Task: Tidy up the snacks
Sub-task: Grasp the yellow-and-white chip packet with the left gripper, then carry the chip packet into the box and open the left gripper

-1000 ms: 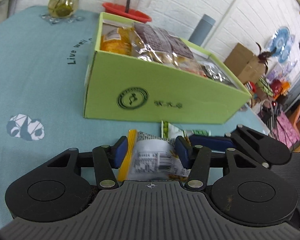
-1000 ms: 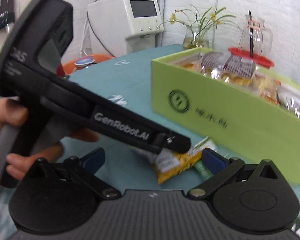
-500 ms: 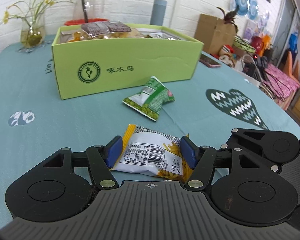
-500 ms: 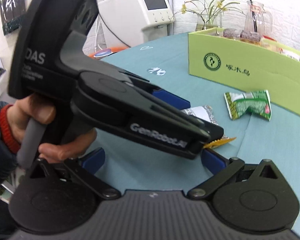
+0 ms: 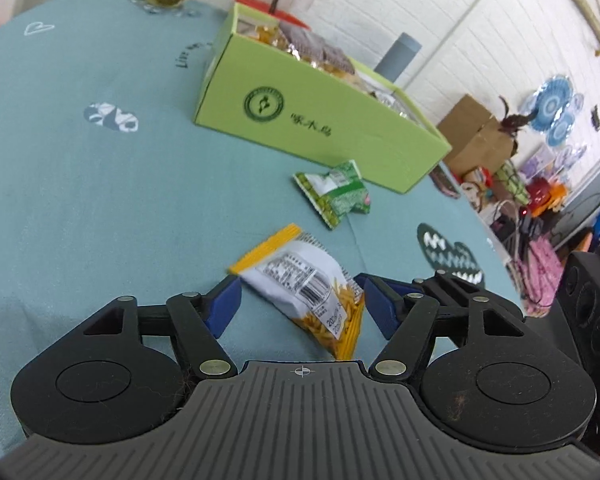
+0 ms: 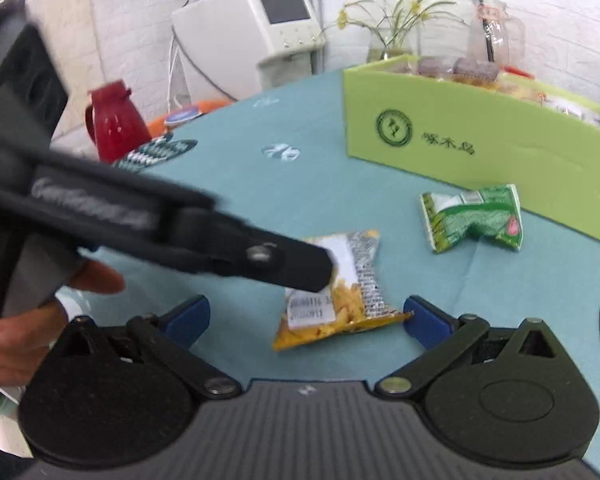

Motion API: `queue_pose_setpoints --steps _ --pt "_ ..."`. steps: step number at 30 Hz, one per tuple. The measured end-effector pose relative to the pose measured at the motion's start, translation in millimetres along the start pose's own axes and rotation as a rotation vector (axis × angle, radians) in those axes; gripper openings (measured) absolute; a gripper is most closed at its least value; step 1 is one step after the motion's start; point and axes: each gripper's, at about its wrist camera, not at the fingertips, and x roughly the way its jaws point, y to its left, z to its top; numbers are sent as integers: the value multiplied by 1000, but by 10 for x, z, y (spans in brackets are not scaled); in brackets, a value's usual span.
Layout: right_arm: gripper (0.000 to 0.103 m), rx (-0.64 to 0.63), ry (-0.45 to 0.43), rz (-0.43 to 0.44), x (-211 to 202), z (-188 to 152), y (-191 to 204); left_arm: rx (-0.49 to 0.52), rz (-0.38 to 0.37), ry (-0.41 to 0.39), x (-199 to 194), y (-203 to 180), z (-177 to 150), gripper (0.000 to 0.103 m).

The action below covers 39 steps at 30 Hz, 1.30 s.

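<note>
The yellow snack bag (image 5: 304, 292) lies on the bench (image 5: 100, 208), loose between the half-open left tool (image 5: 300, 306); the right tool (image 6: 306, 320) stands wide. Next: grip it again, carry to the green box (image 5: 320, 120).

Two close, downward wrist views, shared yellow packet (image 5: 304, 292) (image 6: 340, 300)

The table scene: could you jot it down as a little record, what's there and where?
table: teal cloth
box: green box, open top, snack packs inside
loose pack one: green packet on the cloth beside the box
loose pack two: yellow-and-white packet lying between the left gripper fingers, pads not pressing it
right gripper: open, empty
</note>
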Motion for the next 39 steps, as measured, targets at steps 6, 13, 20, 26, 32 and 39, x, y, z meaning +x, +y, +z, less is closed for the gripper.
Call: queue_pose_setpoints --steps 6,13,20,26,32,39 --pt "102 -12 -33 -25 -148 -37 44 45 25 2 21 -95 -36 49" --pt "100 -22 -17 0 50 1 84 77 37 -7 48 -124 -59 46" --pt "71 5 -81 -26 -160 72 4 137 18 -20 -19 -367 -14 6" --pt "77 4 -187 -107 -363 426 -284 169 -38 -85 60 -702 500 6" --pt "80 -26 -254 -213 -282 993 -842 231 -75 -135 418 -1051 1310 8" --pt "79 65 -131 -240 354 1288 -1604 238 -27 -52 1392 -1048 1890 12"
